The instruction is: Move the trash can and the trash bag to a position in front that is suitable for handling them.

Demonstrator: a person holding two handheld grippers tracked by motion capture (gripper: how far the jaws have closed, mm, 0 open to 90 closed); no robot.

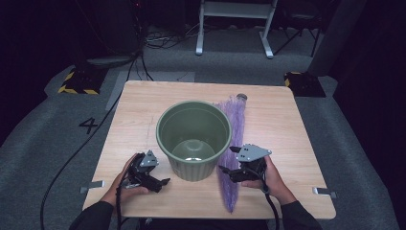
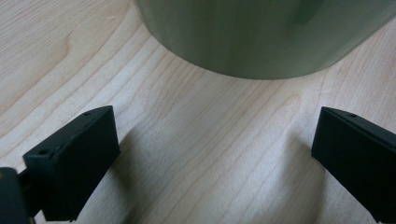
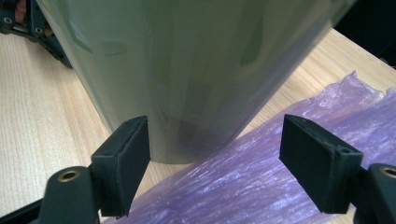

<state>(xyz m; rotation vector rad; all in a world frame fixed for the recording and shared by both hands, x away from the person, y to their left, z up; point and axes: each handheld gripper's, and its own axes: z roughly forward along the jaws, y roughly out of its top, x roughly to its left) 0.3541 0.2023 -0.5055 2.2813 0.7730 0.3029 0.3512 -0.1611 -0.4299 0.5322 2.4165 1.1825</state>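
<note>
An empty green plastic pot (image 1: 193, 139) stands upright in the middle of the wooden table (image 1: 277, 124). A long crumpled purple plastic bag (image 1: 233, 129) lies flat along the pot's right side, running toward the front edge. My left gripper (image 1: 160, 178) rests low at the pot's front left, open, with bare wood between its jaws (image 2: 215, 154) and the pot's base (image 2: 261, 42) just beyond. My right gripper (image 1: 227, 159) hovers open over the bag (image 3: 243, 186), and the pot wall (image 3: 187, 70) rises just past its jaws (image 3: 215, 154). Nothing is held.
Metal clips (image 1: 91, 186) (image 1: 325, 192) stick out at the table's front corners. A white frame (image 1: 234, 24) and a yellow-black striped base (image 1: 79, 82) stand on the grey floor behind. A black cable (image 1: 72, 158) trails off to the left.
</note>
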